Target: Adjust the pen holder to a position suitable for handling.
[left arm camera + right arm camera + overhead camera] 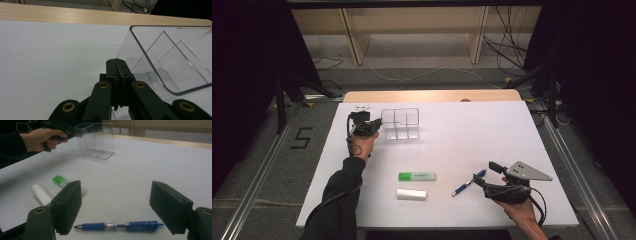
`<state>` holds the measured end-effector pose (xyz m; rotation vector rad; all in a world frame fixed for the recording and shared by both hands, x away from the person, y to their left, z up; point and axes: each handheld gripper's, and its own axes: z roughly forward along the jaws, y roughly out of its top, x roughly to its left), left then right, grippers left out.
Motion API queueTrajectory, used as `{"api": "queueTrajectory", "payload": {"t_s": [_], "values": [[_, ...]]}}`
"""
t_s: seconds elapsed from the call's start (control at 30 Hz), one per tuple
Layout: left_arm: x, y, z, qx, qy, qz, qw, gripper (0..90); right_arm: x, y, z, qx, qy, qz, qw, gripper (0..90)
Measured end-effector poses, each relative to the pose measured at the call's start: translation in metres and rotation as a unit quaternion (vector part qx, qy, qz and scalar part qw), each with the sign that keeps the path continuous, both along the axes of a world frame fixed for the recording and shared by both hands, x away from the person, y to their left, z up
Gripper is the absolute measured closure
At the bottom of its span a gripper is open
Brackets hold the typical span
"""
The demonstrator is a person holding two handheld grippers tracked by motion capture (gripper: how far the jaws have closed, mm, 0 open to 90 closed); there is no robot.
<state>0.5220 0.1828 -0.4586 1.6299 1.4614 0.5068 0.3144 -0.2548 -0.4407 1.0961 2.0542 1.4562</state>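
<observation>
A clear plastic organizer (pixel 401 124) with several compartments stands upright at the back left of the white table. My left gripper (pixel 374 122) is at its left wall, near the top rim. In the left gripper view the jaws (pixel 115 61) are pressed together with nothing between them, just outside the organizer's wall (pixel 150 65); I cannot tell if they touch it. My right gripper (pixel 484 174) rests at the front right, open. A blue pen (pixel 117 226) lies crosswise on the table in front of the gap between its jaws (pixel 116 205), untouched.
A green highlighter (pixel 417 176) and a white tube (pixel 411 194) lie side by side at the front middle, left of the pen (pixel 468 183). A wooden strip (pixel 432 95) edges the far side of the table.
</observation>
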Motion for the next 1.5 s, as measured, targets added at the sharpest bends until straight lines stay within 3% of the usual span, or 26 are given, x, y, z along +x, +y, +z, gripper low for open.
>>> {"api": "queueTrajectory", "payload": {"t_s": [1.2,1.5], "values": [[0.013,-0.063,0.005,0.017,-0.003,-0.045,0.9988,89.3,-0.001,0.0,0.0,0.002,0.003,0.003,1.0,26.8],[0.017,-0.075,0.006,0.016,-0.002,-0.045,0.9989,89.3,-0.001,0.0,0.0,0.003,0.003,0.005,1.0,26.8]]}}
